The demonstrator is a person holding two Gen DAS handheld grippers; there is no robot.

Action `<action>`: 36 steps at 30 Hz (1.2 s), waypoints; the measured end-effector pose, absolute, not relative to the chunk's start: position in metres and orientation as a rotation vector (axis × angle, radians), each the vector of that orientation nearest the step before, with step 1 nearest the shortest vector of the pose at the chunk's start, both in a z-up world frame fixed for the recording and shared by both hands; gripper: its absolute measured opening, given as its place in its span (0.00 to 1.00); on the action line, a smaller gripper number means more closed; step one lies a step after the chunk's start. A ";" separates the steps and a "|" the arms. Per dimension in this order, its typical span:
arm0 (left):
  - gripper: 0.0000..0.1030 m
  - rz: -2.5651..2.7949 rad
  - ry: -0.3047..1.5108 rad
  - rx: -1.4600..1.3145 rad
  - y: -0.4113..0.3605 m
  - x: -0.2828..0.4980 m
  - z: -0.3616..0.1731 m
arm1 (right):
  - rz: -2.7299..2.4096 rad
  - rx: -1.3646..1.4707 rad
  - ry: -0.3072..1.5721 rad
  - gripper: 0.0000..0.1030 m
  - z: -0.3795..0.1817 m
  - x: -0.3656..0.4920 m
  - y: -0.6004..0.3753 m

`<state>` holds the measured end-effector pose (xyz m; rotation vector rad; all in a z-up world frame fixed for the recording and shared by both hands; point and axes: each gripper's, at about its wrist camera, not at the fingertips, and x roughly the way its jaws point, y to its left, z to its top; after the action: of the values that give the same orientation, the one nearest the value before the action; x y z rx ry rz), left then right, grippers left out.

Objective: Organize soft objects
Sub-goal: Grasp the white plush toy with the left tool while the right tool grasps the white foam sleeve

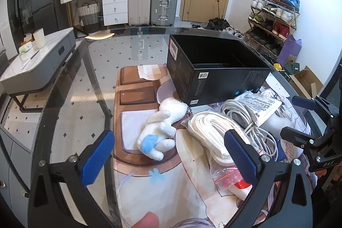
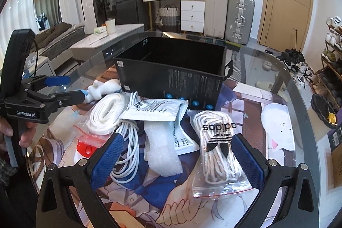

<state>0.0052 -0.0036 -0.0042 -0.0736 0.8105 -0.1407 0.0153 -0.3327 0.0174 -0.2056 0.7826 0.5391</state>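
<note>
Hovering over glass table point(image 1: 89, 69), left gripper point(image 1: 168, 155) spread wide, empty; plush point(image 1: 159, 131) lies between its fingers on mat point(image 1: 149, 185), just before black box point(image 1: 213, 72). Right gripper point(image 2: 177, 161) also wide open, empty, above foam strip point(image 2: 160, 149) and bagged laces point(image 2: 218, 153). Cable point(image 2: 126, 155) beside foam.

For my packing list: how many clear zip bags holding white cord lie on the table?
2: the adidas bag between the right gripper's fingers, and the flat-cord bag near the plush toy. Others may be hidden.
</note>
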 end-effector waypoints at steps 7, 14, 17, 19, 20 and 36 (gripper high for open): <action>0.98 -0.141 0.842 -0.062 -0.001 0.015 -0.010 | 0.574 -0.207 0.815 0.97 0.014 0.021 -0.326; 0.92 -0.159 0.881 -0.050 0.001 0.022 -0.018 | 0.575 -0.220 0.840 0.86 0.011 0.027 -0.323; 0.92 -0.156 0.889 -0.046 0.002 0.024 -0.021 | 0.584 -0.227 0.847 0.86 0.010 0.026 -0.321; 0.92 -0.159 0.898 -0.046 0.003 0.026 -0.023 | 0.586 -0.236 0.847 0.86 0.009 0.026 -0.319; 0.92 -0.163 0.902 -0.045 0.003 0.026 -0.024 | 0.587 -0.240 0.848 0.86 0.009 0.027 -0.318; 0.85 -0.230 0.967 0.013 0.009 0.044 -0.037 | 0.575 -0.280 0.872 0.76 0.004 0.036 -0.311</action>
<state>0.0444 0.0088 -0.0365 0.0132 0.9669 -0.2302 0.0358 -0.3109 0.0037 -0.2801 0.8720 0.5745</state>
